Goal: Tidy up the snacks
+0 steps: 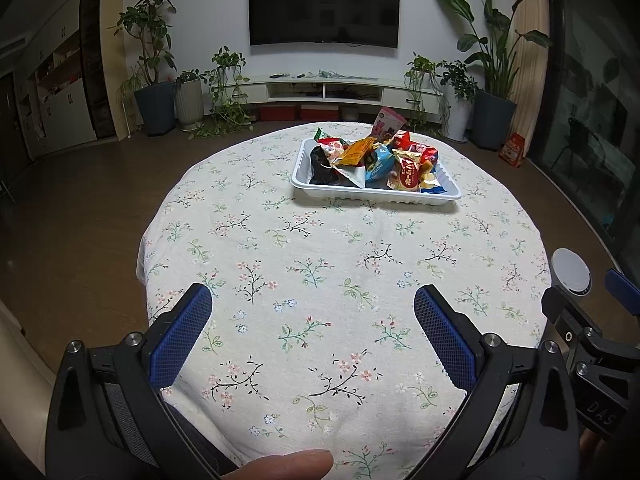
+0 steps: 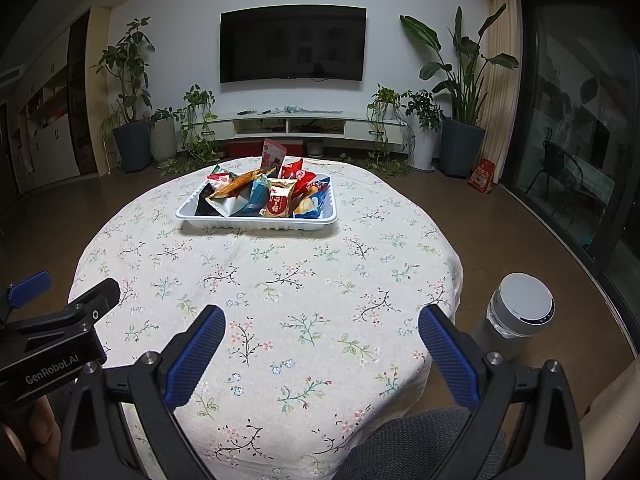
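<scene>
Left wrist view: the snacks (image 1: 372,160) lie heaped in a white tray (image 1: 376,196) on the far side of the counter (image 1: 320,264), well apart from the left hand-held gripper (image 1: 312,320). That hand-held gripper hangs over the near edge with its blue pads (image 1: 188,332) spread wide, holding nothing and touching nothing; the cloth between the fingers is bare. A fingertip (image 1: 288,464) shows at the bottom edge. The other tool's black body (image 1: 592,340) sits at the right edge.

My reading is that every packet is already in the tray and nothing is loose on the cloth, so the step in hand looks like either a start or a finish; I cannot tell which. If sorting is still due, reach across level and take one packet at a time. Pinch a crimped seam, not the puffed middle, since the bags will slip and crackle. The light tray may slide, so lift straight up.

Right wrist view: the right hand-held gripper (image 2: 322,344) is likewise wide apart and empty, low over the near edge. The tray (image 2: 256,222) sits far ahead, slightly left, piled unevenly, a pink packet (image 2: 273,152) standing tall at the back. The left tool (image 2: 60,332) shows at the left. A grey bin (image 2: 520,312) stands on the floor beside the counter's right edge.
</scene>
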Tool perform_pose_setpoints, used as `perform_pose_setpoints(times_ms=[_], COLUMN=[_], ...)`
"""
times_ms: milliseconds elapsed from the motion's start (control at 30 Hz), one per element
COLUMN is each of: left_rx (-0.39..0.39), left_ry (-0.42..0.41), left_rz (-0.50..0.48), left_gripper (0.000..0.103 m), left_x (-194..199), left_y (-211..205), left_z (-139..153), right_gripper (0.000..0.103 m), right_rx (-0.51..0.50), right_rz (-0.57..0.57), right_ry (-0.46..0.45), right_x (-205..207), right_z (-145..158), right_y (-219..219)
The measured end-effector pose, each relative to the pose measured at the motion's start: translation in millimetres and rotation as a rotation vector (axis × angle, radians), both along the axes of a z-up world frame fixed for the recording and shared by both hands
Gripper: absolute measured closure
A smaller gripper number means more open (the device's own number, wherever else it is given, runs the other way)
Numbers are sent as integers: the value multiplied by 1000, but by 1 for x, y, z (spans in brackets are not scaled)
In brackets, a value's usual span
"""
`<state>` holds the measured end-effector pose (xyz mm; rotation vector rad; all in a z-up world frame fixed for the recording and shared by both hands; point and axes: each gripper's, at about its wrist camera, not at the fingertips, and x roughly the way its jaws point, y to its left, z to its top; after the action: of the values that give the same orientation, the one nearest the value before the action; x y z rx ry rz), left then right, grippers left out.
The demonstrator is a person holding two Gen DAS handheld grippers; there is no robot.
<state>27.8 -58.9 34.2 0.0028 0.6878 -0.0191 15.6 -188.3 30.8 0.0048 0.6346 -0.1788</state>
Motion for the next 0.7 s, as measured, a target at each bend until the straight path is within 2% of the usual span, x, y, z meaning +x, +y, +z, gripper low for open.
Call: perform_pose_setpoints(times_ms=[700], left_rx=[2], left_ry=[-3], left_rz=[-5], left_gripper=[0], left_x=[-1], left_y=[0], left_z=[1], right_gripper=[4], right_rx=[1], right_rz=[2], right_ry=[7], right_x=[0], right_z=[-5], right_y=[0])
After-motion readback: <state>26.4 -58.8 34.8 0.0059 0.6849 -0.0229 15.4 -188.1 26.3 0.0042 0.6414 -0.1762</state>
